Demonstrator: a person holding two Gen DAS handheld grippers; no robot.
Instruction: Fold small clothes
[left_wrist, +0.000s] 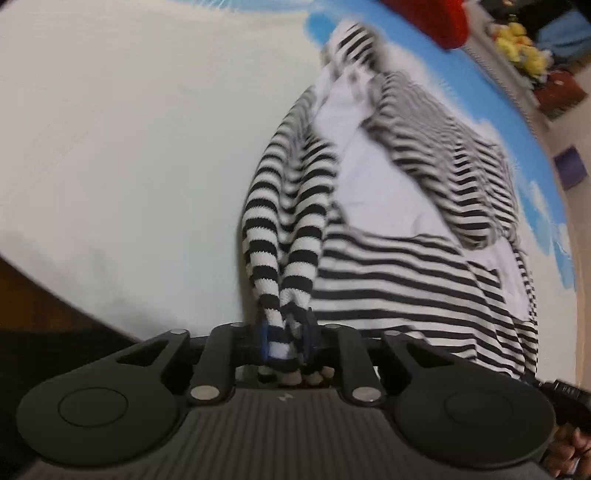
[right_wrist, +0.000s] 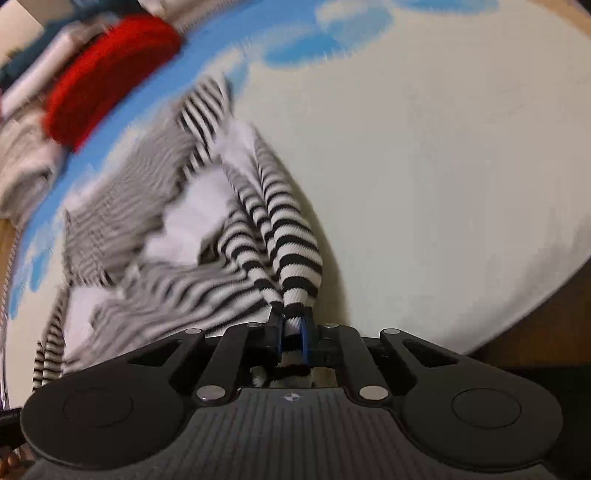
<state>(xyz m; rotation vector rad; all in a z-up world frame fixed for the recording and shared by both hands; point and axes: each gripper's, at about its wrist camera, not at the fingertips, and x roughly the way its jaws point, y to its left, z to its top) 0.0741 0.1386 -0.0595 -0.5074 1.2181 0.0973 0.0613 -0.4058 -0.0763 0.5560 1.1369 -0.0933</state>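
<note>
A black-and-white striped garment with white panels (left_wrist: 388, 229) lies crumpled on a pale bedsheet (left_wrist: 129, 147). My left gripper (left_wrist: 286, 341) is shut on a bunched, thick-striped edge of it, and the cloth rises in two ridges from the blue pads. In the right wrist view the same striped garment (right_wrist: 177, 266) spreads to the left, blurred. My right gripper (right_wrist: 291, 336) is shut on another bunched striped edge, pinched tight between its blue pads. Cloth ends stick out behind both pairs of fingers.
A red knitted item (right_wrist: 110, 77) lies at the far side on a blue cloud-patterned cover (left_wrist: 532, 162). More folded cloth (right_wrist: 22, 162) sits beside it. Yellow soft toys (left_wrist: 521, 48) and floor clutter lie beyond the bed. The bed's edge (right_wrist: 517, 325) drops to dark floor.
</note>
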